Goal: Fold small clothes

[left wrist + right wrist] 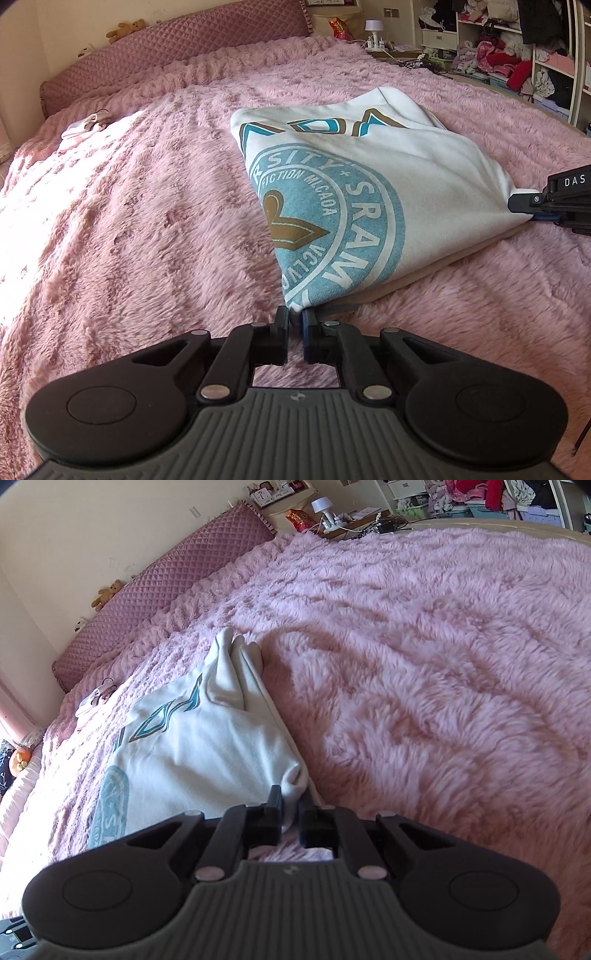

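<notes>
Cloth hides most of what matters in my left wrist view: the white T-shirt (369,177) lies folded on the pink fuzzy bed cover (147,221), its blue round print bent over the fold so the lettering is only partly readable, and a beige under-layer peeks out along its near edge. My left hand-held gripper (295,317) has its fingers drawn nearly together, pinching the shirt's near corner. At the right edge my right hand-held gripper (532,206) is cut off by the frame, its tip at the shirt's other corner.

From the right wrist, the T-shirt (207,746) sits left of centre, bunched into folds toward the headboard cushion (162,590), the print mostly out of sight. My right hand-held gripper (290,805) is closed on a wad of white fabric between its fingers.
</notes>
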Demonstrator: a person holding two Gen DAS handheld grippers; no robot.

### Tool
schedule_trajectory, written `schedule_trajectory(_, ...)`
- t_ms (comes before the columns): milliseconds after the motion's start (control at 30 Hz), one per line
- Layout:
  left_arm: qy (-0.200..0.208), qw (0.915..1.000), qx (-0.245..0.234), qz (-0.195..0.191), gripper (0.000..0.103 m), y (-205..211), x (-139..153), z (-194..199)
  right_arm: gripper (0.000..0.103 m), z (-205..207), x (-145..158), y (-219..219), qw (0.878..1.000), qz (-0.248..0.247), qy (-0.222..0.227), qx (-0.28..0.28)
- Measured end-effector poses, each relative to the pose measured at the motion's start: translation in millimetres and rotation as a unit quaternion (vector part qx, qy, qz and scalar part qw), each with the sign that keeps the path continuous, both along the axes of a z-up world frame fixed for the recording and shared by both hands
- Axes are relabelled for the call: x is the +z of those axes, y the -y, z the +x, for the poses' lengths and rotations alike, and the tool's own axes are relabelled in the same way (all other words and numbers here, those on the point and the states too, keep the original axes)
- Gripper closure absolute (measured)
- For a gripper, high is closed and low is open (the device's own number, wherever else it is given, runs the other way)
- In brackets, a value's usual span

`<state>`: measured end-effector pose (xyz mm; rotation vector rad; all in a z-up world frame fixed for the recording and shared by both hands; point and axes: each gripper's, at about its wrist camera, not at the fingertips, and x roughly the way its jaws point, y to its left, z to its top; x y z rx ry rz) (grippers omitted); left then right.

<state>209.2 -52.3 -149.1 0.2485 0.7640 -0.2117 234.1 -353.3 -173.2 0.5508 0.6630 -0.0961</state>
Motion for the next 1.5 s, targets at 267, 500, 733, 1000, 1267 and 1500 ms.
schedule_trajectory(267, 0.034, 0.9963, 0.04, -0.069, 0.089, -25.3, 38.0, -15.3, 0.1, 0.1, 3.3, 7.3, 1.0, 0.019, 0.0, 0.002)
schedule_trajectory(500, 0.022, 0.9716, 0.031, -0.234, 0.086, -28.0, 43.3, 16.2, 0.085, 0.5, 53.2, 5.9, 0.998, -0.049, 0.036, -0.024)
schedule_trajectory(733, -0.014, 0.9646, 0.041, -0.26, 0.086, -22.8, 13.2, 26.0, 0.084, 95.0, 78.7, -12.5, 0.969, -0.182, 0.121, 0.113)
schedule_trajectory(1000, -0.017, 0.9617, 0.039, -0.271, 0.077, -27.6, -2.7, 27.0, 0.084, 187.3, 50.9, -6.6, 0.977, -0.138, 0.062, 0.153)
schedule_trajectory(1267, -0.02, 0.9604, 0.028, -0.276, 0.076, -28.7, -5.9, 30.5, 0.103, 193.4, 52.3, -15.2, 0.972, -0.163, 0.074, 0.149)
schedule_trajectory(1500, -0.021, 0.9612, 0.023, -0.274, 0.076, -28.1, -8.3, 32.5, 0.103, 209.5, 12.2, -5.6, 0.973, -0.177, 0.024, 0.143)
